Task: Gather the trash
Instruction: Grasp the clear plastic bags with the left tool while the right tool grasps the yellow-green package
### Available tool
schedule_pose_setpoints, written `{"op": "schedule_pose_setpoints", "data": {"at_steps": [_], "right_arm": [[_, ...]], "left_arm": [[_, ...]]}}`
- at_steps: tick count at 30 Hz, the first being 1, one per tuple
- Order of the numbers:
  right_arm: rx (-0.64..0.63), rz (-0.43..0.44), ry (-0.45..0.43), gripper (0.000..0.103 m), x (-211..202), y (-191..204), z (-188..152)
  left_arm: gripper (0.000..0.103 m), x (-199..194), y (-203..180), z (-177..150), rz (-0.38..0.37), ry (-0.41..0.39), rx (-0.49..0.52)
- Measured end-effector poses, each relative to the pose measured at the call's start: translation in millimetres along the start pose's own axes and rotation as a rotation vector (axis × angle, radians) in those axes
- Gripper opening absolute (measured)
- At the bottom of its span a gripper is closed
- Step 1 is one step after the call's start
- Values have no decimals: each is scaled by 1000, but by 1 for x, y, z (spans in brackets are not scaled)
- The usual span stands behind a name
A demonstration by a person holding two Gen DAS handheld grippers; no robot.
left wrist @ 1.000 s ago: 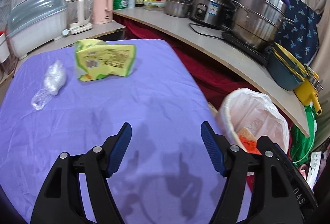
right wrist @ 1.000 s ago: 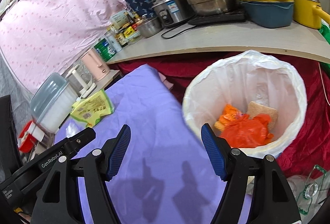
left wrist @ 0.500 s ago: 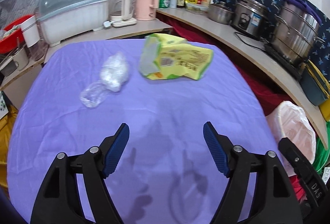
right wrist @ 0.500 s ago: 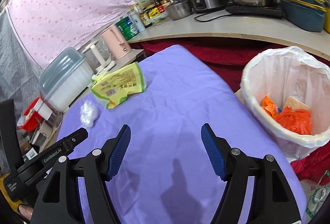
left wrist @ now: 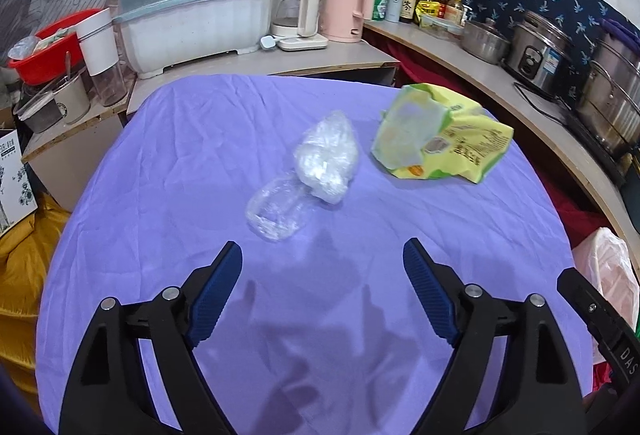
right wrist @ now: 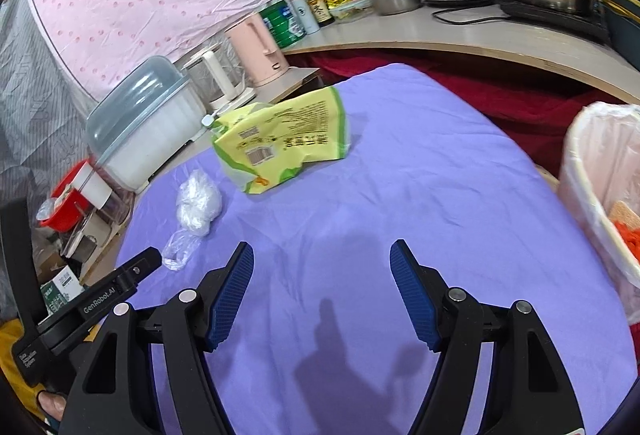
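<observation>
Both grippers are hanging over the purple tablecloth [left wrist: 168,163] with nothing in them: the left gripper [left wrist: 322,271] has just been opening its jaws wider, and the right gripper [right wrist: 322,267] is sitting open too. 2 bits of trash are lying on the cloth, a crumpled clear plastic bag [left wrist: 316,165] and, just beside it, a yellow-green snack bag [left wrist: 444,139]. The white-lined trash bin [right wrist: 600,171] is standing off the table's right edge, already holding orange trash.

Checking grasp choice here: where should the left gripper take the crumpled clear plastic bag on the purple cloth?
Grip the bunched, raised far end of the crumpled clear plastic bag from above, fingers across its width; the near end lies too flat.
</observation>
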State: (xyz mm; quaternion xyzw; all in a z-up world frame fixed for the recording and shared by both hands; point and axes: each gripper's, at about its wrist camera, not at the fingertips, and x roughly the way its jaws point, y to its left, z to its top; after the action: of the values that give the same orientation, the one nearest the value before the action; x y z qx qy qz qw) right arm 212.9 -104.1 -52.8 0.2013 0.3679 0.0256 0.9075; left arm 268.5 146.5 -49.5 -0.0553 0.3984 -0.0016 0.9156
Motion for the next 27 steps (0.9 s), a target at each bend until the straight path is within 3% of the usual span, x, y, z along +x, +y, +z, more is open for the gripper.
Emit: {"op": "schedule_pose_setpoints", "data": {"at_steps": [7,17,20,22,23,27], "right_arm": [[-21,46,11,68,35,29,18],[-11,49,16,68,73,38,37],[-14,55,15,68,82,42,42],[-15,64,15,68,88,47,45],[-14,69,15,68,90,49,46],[-16,100,14,68,99,61,51]], "left_arm": [[87,35,12,24,11,18,-7],[87,98,10,48,1,88,-8],[70,108,10,49,-23,111,-18],[45,113,10,50,-42,135,-23],[39,114,10,50,-46,141,-24],[30,105,10,50,-30,107,-16]]}}
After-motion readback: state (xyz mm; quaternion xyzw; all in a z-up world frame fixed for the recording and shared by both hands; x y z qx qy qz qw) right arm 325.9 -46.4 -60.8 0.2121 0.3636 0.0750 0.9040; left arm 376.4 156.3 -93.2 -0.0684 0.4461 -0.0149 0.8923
